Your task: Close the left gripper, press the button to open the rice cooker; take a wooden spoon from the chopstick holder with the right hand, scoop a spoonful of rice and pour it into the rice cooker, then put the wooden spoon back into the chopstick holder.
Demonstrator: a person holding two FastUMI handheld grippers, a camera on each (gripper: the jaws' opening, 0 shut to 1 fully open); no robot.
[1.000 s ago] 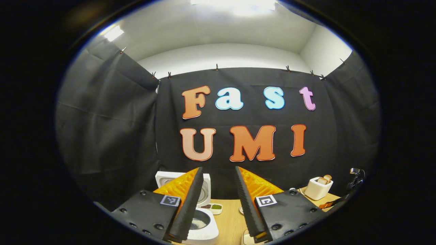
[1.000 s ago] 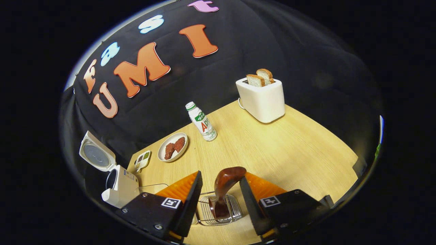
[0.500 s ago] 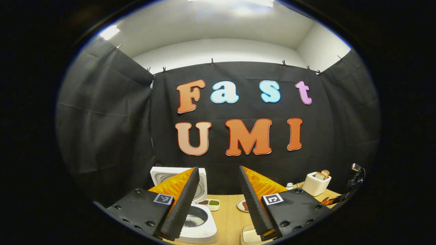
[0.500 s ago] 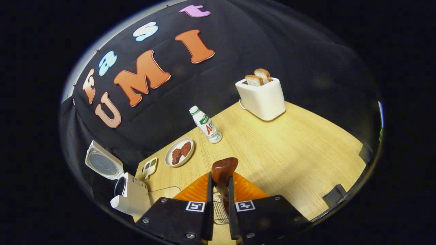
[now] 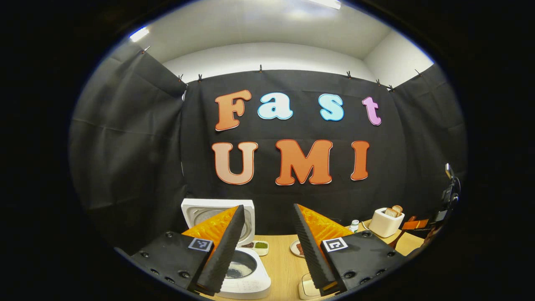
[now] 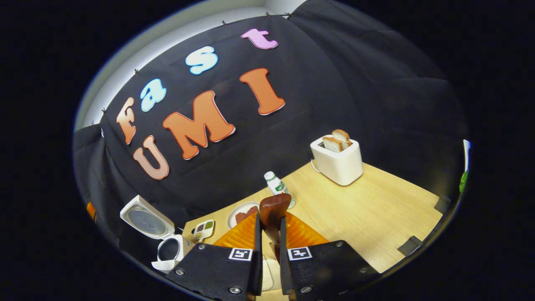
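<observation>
Right gripper [image 6: 267, 219]: its two fingers are pressed together on the handle of the wooden spoon [image 6: 272, 211]; the spoon's rounded dark-brown end stands up above the fingertips in the right gripper view
Left gripper [image 5: 265, 213]: fingers spread wide apart with nothing between them; it hangs above the near edge of the table [image 5: 284, 267]
Rice cooker [image 5: 246, 274]: white, just beyond and below the left gripper; lid [image 5: 200, 211] raised upright behind the pot; some white rice lies at the bottom of the inner pot; in the right gripper view it stands at the table's far left corner [image 6: 169, 251]
Chopstick holder: I cannot tell where it is from either view
Small divided dish [image 6: 203, 229]: just beside the rice cooker; holds green and dark portions
Plate [image 6: 242, 215]: next along the table; carries reddish-brown pieces
Bottle [image 6: 279, 190]: white with a green cap, upright, behind the spoon's tip
Toaster [image 6: 337, 161]: white, far right corner of the table; two bread slices stick up from it
</observation>
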